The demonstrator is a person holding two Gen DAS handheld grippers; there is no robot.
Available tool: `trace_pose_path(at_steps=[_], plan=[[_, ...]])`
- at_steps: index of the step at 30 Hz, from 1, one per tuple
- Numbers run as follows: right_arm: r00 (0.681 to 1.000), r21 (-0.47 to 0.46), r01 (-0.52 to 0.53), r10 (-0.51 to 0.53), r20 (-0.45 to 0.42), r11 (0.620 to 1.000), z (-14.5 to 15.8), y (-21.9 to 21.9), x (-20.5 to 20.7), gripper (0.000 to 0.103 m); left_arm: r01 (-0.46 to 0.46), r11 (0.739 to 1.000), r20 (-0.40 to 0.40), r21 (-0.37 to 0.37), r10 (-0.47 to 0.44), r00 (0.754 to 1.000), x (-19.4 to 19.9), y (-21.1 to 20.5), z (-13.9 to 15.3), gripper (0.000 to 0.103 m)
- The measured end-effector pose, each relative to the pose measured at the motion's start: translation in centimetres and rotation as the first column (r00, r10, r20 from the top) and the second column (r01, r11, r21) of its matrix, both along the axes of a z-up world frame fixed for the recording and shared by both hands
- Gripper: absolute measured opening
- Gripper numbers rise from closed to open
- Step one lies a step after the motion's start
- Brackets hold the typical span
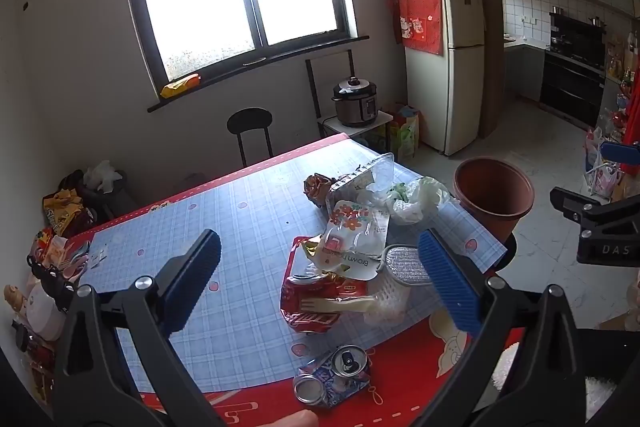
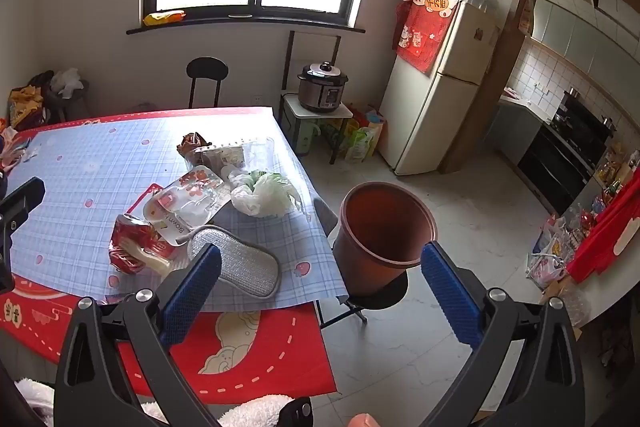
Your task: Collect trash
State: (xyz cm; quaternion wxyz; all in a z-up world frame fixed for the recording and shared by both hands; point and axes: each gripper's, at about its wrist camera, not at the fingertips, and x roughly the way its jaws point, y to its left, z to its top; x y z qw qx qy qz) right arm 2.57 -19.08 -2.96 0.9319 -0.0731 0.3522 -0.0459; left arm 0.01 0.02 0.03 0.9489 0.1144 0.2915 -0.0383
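**Both grippers wide open above the trash**

The left gripper (image 1: 320, 283) hangs spread and empty over the crushed red can (image 1: 310, 303) on the blue-checked surface (image 1: 200, 227). The right gripper (image 2: 320, 287), equally spread and empty, faces the brown plastic bucket (image 2: 384, 227) just beside the surface's edge.

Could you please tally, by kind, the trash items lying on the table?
Crushed drink cans: 2, a blue-and-white crushed can and a red crushed can.
Plastic packaging: 3, a clear flowered "Brown" pouch, a clear clamshell tray and a crumpled white plastic bag.
Crumpled brown wrappers: 1.
Silver mesh scrub pads: 1.
Total: 7.
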Motion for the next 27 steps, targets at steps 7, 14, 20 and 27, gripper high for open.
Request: trace_pose_path(at_steps=[7, 14, 20, 27], plan=[[1.000, 0.004, -0.003, 0.003, 0.001, 1.000, 0.2, -0.1, -0.1, 0.098, 0.010, 1.000, 0.010, -0.008, -0.010, 1.000, -0.2, -0.6, 0.3, 0.098], [1.000, 0.005, -0.001, 0.001, 0.007, 1.000, 0.3, -0.2, 0.0, 0.098, 0.006, 0.999, 0.014, -0.034, -0.005, 1.000, -0.1, 0.4, 0.6, 0.098], [1.000, 0.007, 0.001, -0.001, 0.010, 1.000, 0.3, -0.2, 0.1, 0.098, 0.007, 0.999, 0.014, -0.038, -0.006, 1.000, 0.3, 0.5, 0.7, 0.098], [1.000, 0.007, 0.001, -0.001, 0.012, 1.000, -0.2, 0.0, 0.1, 0.098, 0.007, 0.999, 0.014, -0.039, -0.006, 1.000, 0.4, 0.5, 0.5, 0.098]])
